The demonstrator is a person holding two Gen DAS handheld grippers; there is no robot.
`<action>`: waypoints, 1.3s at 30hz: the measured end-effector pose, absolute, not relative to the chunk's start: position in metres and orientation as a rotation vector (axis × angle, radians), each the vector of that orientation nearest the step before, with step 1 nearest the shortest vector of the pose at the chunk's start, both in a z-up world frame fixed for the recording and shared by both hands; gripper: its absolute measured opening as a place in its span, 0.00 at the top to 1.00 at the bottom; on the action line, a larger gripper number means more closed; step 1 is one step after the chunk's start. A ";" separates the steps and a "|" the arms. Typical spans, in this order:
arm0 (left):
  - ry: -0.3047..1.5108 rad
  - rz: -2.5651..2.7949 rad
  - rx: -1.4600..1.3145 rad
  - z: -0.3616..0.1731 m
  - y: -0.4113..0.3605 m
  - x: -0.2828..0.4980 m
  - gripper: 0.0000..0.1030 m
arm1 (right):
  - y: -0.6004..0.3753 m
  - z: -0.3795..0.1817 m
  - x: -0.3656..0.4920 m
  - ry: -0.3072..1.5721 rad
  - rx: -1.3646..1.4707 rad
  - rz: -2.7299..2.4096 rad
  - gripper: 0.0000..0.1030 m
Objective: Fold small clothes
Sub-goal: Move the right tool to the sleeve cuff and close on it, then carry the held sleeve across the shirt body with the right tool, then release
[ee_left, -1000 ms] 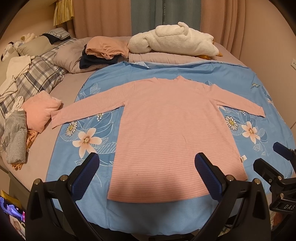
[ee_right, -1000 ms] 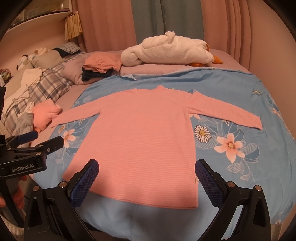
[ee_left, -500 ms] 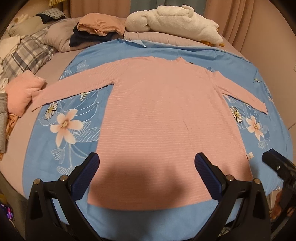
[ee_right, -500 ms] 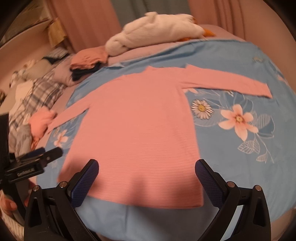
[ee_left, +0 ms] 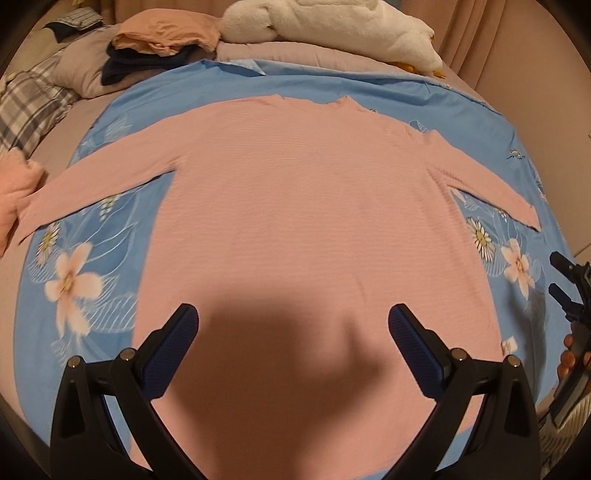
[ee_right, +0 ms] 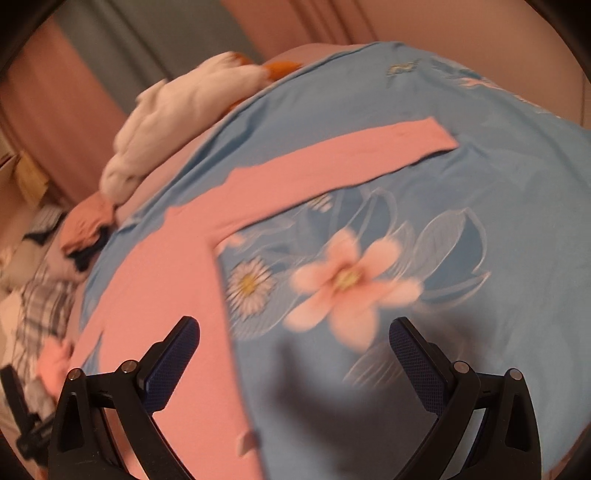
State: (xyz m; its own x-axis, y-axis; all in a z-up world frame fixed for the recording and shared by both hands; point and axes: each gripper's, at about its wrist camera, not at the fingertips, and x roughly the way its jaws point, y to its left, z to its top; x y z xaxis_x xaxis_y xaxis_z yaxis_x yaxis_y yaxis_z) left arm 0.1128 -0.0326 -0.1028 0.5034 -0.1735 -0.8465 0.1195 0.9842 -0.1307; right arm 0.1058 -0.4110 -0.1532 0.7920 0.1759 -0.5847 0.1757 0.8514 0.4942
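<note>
A pink long-sleeved shirt lies flat, sleeves spread, on a blue floral sheet. My left gripper is open and empty, hovering over the shirt's lower middle. My right gripper is open and empty, above the sheet just right of the shirt's body, with the right sleeve stretching away ahead. The right gripper also shows at the right edge of the left wrist view. The right wrist view is blurred.
A white plush toy and a pile of folded clothes lie at the far end of the bed. A plaid blanket and a pink garment lie at the left. Curtains hang behind.
Both grippers have moved forward and lower toward the bed. The left one now hangs over the shirt's lower half. The right one has swung right toward the right sleeve.
</note>
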 end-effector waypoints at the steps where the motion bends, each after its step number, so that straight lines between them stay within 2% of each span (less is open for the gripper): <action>1: 1.026 -0.186 -0.066 -0.103 -0.037 0.120 0.00 | -0.417 -0.154 0.111 0.661 0.574 -0.008 0.00; 7: 1.003 -0.227 -0.062 -0.101 -0.058 0.151 0.00 | -0.471 -0.163 0.149 0.626 0.702 -0.077 0.03; 16: 1.015 -0.268 -0.074 -0.104 -0.085 0.188 0.00 | -0.535 -0.193 0.190 0.578 0.978 -0.119 0.25; 21: 1.031 -0.278 -0.081 -0.110 -0.095 0.205 0.00 | -0.556 -0.198 0.203 0.499 1.078 -0.125 0.28; 24: 1.034 -0.289 -0.088 -0.112 -0.101 0.214 0.01 | -0.564 -0.199 0.211 0.475 1.097 -0.122 0.40; 27: 1.027 -0.292 -0.099 -0.112 -0.105 0.223 0.01 | -0.568 -0.201 0.221 0.477 1.089 -0.132 0.59; 29: 1.029 -0.289 -0.108 -0.113 -0.105 0.229 0.01 | -0.570 -0.202 0.227 0.489 1.085 -0.141 0.86; 30: 1.032 -0.288 -0.116 -0.114 -0.104 0.232 0.01 | -0.570 -0.202 0.230 0.498 1.080 -0.152 0.91; 33: 1.041 -0.286 -0.156 -0.114 -0.095 0.238 0.01 | -0.561 -0.187 0.228 0.497 0.994 -0.150 0.93; 39: 1.035 -0.240 -0.233 -0.108 -0.063 0.239 0.01 | -0.488 -0.102 0.227 0.465 0.521 -0.100 0.93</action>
